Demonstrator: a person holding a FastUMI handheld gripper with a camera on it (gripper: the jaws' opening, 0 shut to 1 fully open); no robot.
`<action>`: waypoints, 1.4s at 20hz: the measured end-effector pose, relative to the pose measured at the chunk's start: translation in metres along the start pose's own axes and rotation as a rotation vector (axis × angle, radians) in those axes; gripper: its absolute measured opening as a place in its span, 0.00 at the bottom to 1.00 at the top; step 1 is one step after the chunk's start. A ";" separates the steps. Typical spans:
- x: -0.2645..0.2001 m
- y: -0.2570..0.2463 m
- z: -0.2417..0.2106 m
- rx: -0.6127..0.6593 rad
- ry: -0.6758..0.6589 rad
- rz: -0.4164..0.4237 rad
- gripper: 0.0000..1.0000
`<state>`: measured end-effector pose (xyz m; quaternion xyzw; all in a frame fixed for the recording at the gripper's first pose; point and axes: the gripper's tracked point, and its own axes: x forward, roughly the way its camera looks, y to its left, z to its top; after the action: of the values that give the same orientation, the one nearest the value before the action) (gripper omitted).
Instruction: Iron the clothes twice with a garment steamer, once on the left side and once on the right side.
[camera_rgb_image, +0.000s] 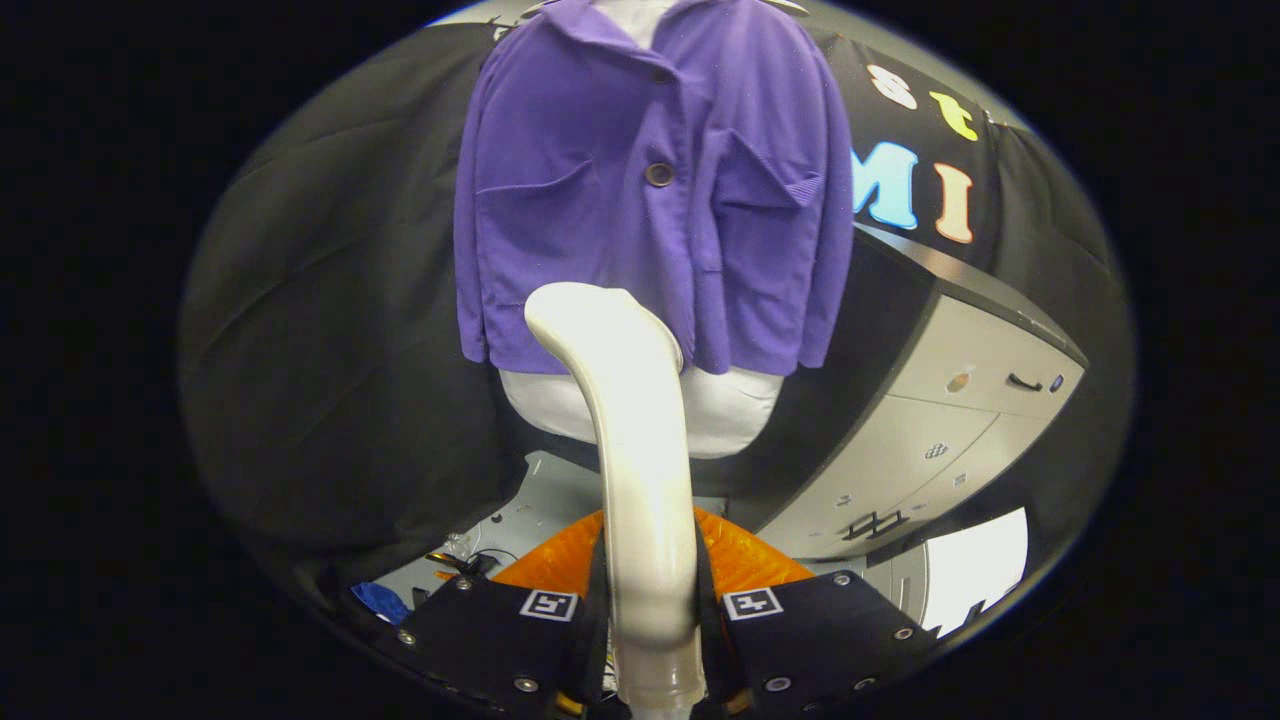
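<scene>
Seen from a camera riding on a hand-held gripper, looking forward along its two fingers; fingers clenched on the handle of a white garment steamer, one pressing on each side of it. Steamer rising upright from between the fingers, then curving over at its top toward the left, its rounded head overlapping the lower hem of the garment in the view (touching the cloth or just short of it, cannot tell).

Beyond the steamer, a purple jacket worn by a white mannequin torso; jacket buttoned, with a collar at the top, one brown button at mid-chest, and a slanted pocket on each side; sleeves hanging straight down; bare white base of the torso showing below the hem.

Behind the jacket and to its left, black cloth wall, creased in long folds. To the right, a grey cabinet with a dark top edge, drawer fronts and small dark handles. Low down, just ahead of the fingers, an orange ribbed surface on either side of the steamer handle; further left, a pale floor with a blue scrap and some small clutter.
</scene>
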<state>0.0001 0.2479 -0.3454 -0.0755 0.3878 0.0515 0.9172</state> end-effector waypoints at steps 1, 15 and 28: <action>-0.008 -0.012 0.004 0.031 -0.033 0.002 0.38; -0.103 -0.164 0.037 0.142 -0.226 -0.056 0.38; -0.190 -0.205 0.122 0.078 -0.658 0.008 0.38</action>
<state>-0.0146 0.0613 -0.1052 -0.0182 0.0725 0.0616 0.9953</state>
